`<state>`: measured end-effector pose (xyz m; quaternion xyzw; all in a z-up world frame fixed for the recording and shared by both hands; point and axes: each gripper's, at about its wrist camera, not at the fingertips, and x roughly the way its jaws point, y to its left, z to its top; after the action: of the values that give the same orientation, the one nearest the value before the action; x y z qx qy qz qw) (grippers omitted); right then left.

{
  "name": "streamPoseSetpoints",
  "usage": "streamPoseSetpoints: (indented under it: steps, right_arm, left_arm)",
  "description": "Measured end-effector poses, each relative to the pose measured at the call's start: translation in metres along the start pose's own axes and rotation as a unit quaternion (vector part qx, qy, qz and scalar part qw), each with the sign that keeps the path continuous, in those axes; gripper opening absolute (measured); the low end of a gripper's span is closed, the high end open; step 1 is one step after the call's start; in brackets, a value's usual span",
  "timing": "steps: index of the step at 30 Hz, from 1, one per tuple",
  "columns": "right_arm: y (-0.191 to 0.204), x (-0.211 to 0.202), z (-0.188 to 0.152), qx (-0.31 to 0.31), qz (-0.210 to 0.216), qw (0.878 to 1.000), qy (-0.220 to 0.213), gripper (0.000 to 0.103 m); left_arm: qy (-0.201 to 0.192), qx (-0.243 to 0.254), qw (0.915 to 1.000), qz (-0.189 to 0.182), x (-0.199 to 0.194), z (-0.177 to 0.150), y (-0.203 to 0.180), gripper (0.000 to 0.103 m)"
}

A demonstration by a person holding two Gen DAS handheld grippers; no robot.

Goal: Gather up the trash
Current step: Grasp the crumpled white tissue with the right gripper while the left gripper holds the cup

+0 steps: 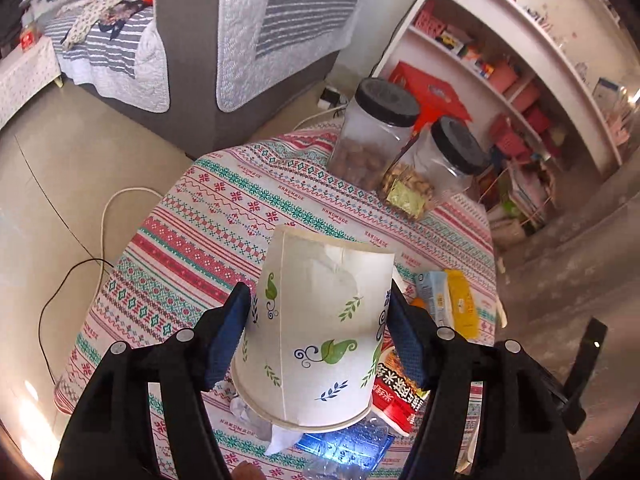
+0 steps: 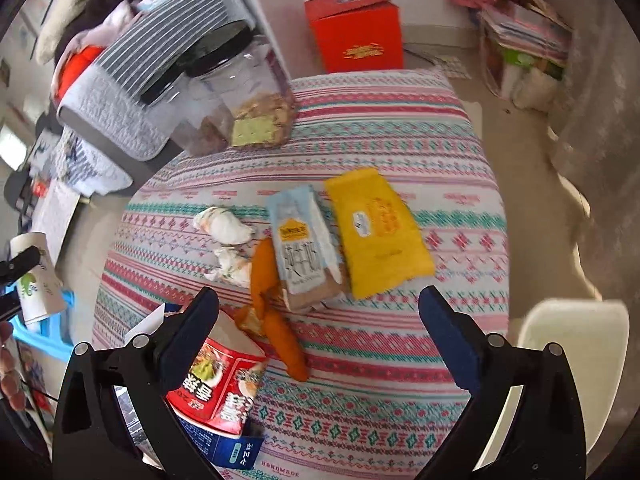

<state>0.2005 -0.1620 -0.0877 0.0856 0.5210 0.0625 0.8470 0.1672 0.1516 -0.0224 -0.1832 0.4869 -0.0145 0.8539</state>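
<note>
My left gripper is shut on a white paper cup with green leaf prints, held upside down above the patterned tablecloth; the cup also shows at the left edge of the right wrist view. My right gripper is open and empty above the table. Below it lie a red noodle cup, orange peel, crumpled tissues, a light blue milk carton and a yellow packet. A blue box lies under the noodle cup.
Two clear jars with black lids stand at the table's far side. A sofa, a white shelf unit and a red box surround the table. A white chair stands at the right. A blue bin is at the left.
</note>
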Motion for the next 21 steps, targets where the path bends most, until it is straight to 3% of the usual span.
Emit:
streamPoseSetpoints:
  steps: [4, 7, 9, 15, 21]
  right_arm:
    - [0.068, 0.028, 0.032, -0.154, -0.018, 0.988, -0.007, 0.096]
    - [0.105, 0.063, 0.044, -0.224, -0.042, 0.974, 0.000, 0.095]
    - [0.119, 0.091, 0.049, -0.241, -0.045, 0.969, 0.026, 0.088]
    - [0.140, 0.145, 0.048, -0.272, -0.062, 0.957, 0.079, 0.070]
    - [0.138, 0.159, 0.046, -0.250, -0.040, 0.963, 0.097, 0.052]
  left_arm:
    - [-0.009, -0.022, 0.9996, -0.013, -0.006, -0.010, 0.017, 0.066]
    - [-0.050, -0.023, 0.9985, 0.010, -0.021, -0.006, 0.026, 0.066]
    - [-0.069, -0.028, 0.9971, 0.015, -0.028, -0.002, 0.032, 0.066]
    - [-0.074, -0.034, 0.9967, 0.002, -0.034, 0.000, 0.041, 0.066]
    - [-0.063, -0.040, 0.9972, -0.005, -0.029, -0.004, 0.044, 0.066]
